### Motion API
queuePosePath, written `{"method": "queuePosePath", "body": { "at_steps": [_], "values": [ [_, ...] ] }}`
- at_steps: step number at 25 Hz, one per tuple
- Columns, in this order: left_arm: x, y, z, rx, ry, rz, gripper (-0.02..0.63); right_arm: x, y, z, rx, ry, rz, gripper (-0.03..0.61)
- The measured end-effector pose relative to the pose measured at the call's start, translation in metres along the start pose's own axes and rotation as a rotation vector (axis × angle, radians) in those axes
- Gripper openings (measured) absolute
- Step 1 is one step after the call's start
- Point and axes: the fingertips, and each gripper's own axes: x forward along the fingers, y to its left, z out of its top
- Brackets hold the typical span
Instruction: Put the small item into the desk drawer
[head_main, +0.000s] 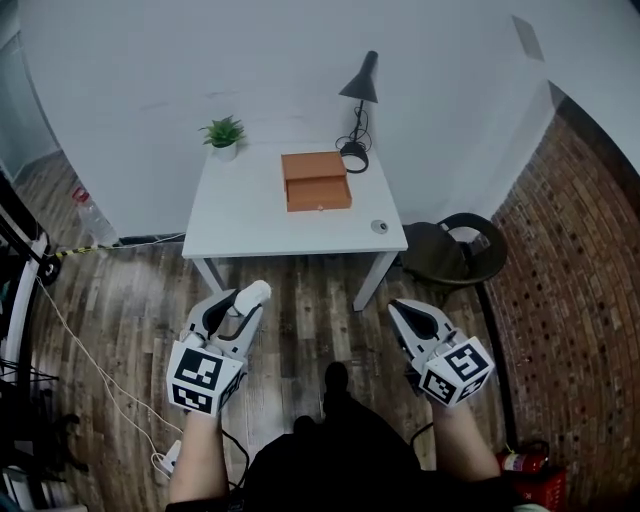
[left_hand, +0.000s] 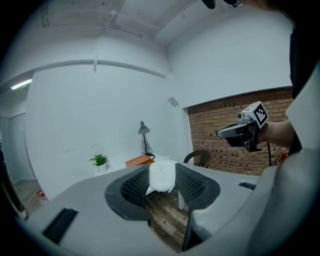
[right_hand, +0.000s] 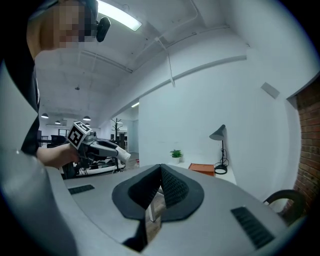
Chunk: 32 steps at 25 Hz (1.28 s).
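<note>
Head view: white counter (head_main: 240, 215) stands well ahead, with the orange desk drawer (head_main: 316, 181) on it. Left claw (head_main: 248, 298) pinches the small white item (left_hand: 162, 175) between its pads, over the floor, short of the counter. Right claw (right_hand: 159, 175) is pressed together, empty.

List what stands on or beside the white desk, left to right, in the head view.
potted plant → orange drawer box → small round object → dark chair
</note>
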Motion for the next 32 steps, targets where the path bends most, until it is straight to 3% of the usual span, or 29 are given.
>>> {"method": "queuePosePath", "body": {
  "at_steps": [11,32],
  "values": [
    [0.071,0.048,-0.003,-0.044,0.046,0.059,0.167,0.099,-0.054,0.012,-0.005,-0.024,0.113,0.003],
    [0.254,0.107,0.039,-0.045,0.152,0.127,0.167,0.219,-0.233,0.011,0.086,0.009,0.211,0.003]
  ]
}}
